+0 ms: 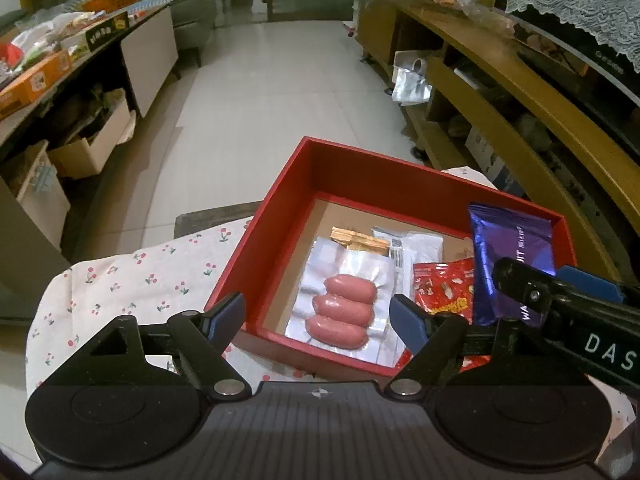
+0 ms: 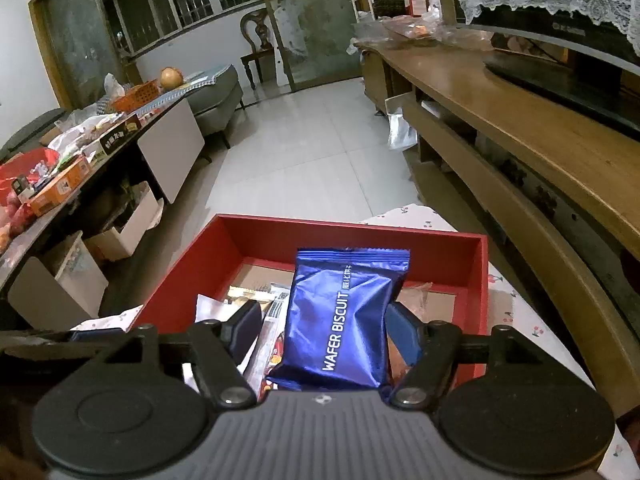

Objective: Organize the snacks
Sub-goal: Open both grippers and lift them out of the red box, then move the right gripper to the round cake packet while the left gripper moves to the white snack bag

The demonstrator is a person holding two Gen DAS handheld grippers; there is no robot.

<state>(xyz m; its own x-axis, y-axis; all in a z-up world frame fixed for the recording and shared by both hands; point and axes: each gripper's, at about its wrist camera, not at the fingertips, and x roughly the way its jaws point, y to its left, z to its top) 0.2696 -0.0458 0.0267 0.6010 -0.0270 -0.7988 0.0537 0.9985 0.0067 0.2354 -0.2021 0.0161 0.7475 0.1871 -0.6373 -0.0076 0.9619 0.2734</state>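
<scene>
The wafer biscuit packet (image 2: 344, 320) hides part of the red box (image 2: 478, 280) floor and the red snack bag (image 1: 444, 288). The right gripper (image 2: 326, 330) pads' contact with it cannot be told.

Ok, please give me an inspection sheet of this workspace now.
Surface: cherry-print cloth under the red box.
Job's things: wafer biscuit pack upright over the box; sausage pack and red snack packet lying inside.
Clutter: snack boxes piled on the side table.
Grippers: left gripper open, empty; right gripper open, fingers either side of the wafer biscuit pack.
Cables: nothing seen.
Surroundings: tiled floor, wooden TV stand.
</scene>
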